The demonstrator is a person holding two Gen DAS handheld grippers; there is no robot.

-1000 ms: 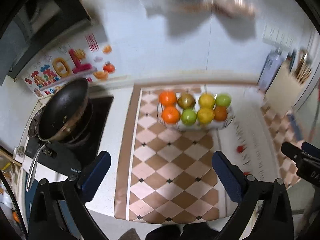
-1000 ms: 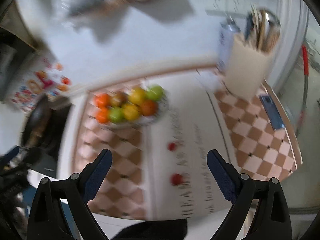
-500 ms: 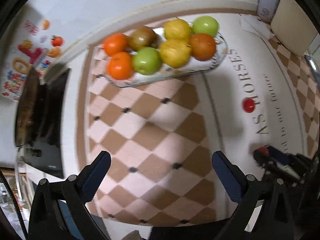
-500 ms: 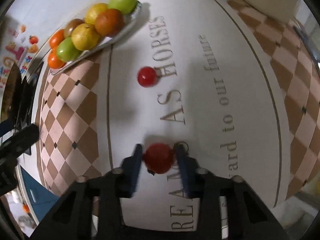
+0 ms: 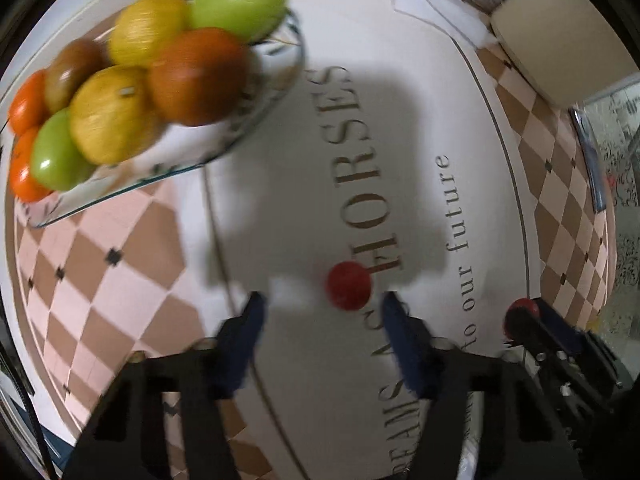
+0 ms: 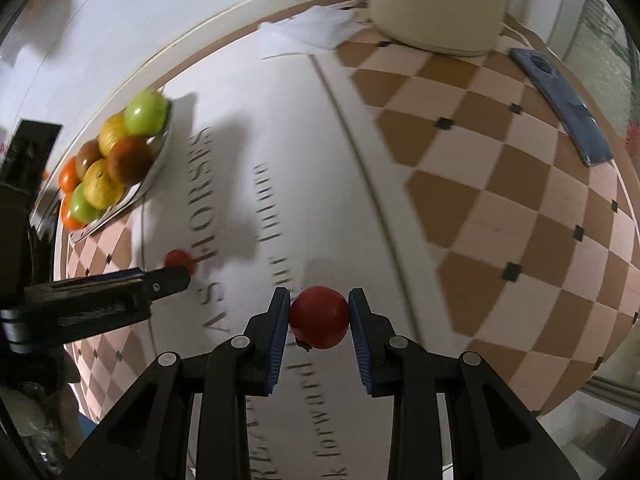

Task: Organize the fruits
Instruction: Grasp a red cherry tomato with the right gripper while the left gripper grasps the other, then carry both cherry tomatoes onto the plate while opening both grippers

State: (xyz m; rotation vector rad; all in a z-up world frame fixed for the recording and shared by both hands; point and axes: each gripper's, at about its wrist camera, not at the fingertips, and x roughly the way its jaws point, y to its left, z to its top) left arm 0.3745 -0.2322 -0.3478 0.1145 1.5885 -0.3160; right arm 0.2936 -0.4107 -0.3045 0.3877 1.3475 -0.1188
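My right gripper (image 6: 319, 316) is shut on a small red tomato (image 6: 319, 317), held just above the printed mat. It also shows at the right of the left wrist view (image 5: 520, 314). My left gripper (image 5: 322, 312) is open, low over the mat, with a second small red tomato (image 5: 348, 286) between its fingertips, nearer the right finger. That tomato shows in the right wrist view (image 6: 179, 259) beside the left gripper's finger. A glass plate (image 5: 192, 160) with several oranges, green apples and yellow fruits sits at the upper left.
A cream utensil holder (image 6: 436, 0) stands at the back right, with white paper (image 6: 312, 30) beside it. A blue phone (image 6: 560, 104) lies on the checkered mat near the right edge. The white wall runs behind the plate.
My left gripper has dropped toward the mat and moved right, now straddling the loose tomato. My right gripper has stayed shut on its tomato and lifted it slightly.
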